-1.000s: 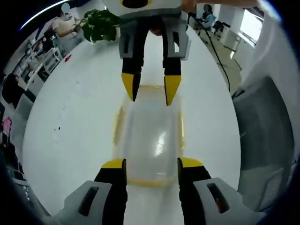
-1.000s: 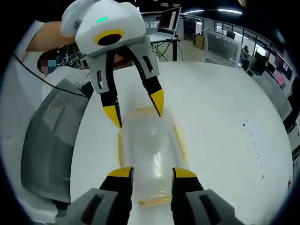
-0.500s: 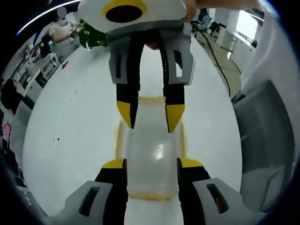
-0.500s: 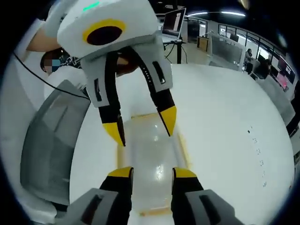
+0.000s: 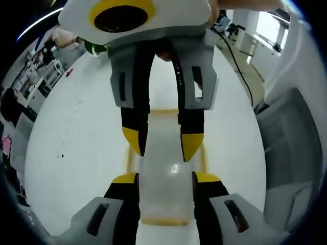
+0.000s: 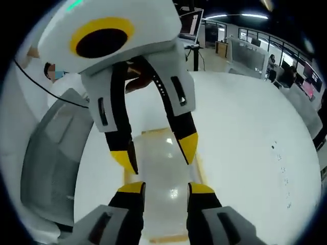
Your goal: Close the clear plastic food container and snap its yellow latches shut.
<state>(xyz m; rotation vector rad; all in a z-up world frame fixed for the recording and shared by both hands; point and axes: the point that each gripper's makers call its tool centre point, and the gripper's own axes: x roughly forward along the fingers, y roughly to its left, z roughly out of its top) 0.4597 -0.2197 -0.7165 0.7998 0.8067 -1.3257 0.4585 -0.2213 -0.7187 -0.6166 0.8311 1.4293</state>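
Container on white worktop, lid seemingly down — latches judged not yet snapped. Left gripper and right gripper both parted, astride it, grasping nothing.

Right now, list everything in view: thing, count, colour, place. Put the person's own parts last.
Food container: one, clear with yellow edges, flat on the table between the two tongs.
Table: one, white, under everything.
Potted plant: one, green, far edge of the table in the left gripper view.
Laptop: one, open, on a desk beyond the table in the right gripper view.
Grey chair: one, beside the table.
People: a few, seated in the background.
Left tongs: black with yellow tips, jaws apart astride the container.
Right tongs: same colours, jaws apart astride its opposite end.
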